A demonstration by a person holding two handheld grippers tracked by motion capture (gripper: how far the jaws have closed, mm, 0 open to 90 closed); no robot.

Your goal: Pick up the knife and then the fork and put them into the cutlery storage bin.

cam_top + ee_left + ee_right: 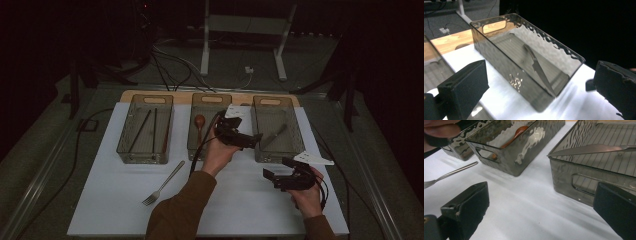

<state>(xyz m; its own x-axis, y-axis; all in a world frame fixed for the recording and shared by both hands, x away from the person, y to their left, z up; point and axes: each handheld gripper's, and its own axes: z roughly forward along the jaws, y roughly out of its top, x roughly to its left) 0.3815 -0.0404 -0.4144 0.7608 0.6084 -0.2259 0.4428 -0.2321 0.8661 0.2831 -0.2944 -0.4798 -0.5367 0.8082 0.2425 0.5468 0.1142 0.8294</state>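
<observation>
Lighting is dim; the room beyond the desk (100, 200) at 12 o'clock is largely lost in shadow, and both forearms are cut off at the 6 o'clock edge of the high view. No brand, label or legible writing is found on any item. Three smoked translucent bins stand in a row along the far side of the white desk surface. The left bin (146, 129), at 10 o'clock, holds dark chopsticks (141, 130), hard to make out through the tinted wall. The middle bin (210, 100) holds a wooden spoon (200, 122), partly hidden behind the left hand. The right bin (529, 32), at 1 o'clock, holds a knife (537, 68) lying diagonally on its ribbed floor, its tip toward the near corner. A fork (164, 183) lies loose on the desk at 7 o'clock, well apart from the bins. The left tongs (248, 140) hover just beside the right bin, jaws spread wide, nothing between them. The right tongs (272, 179) rest low at 5 o'clock, jaws likewise wide apart and empty
</observation>
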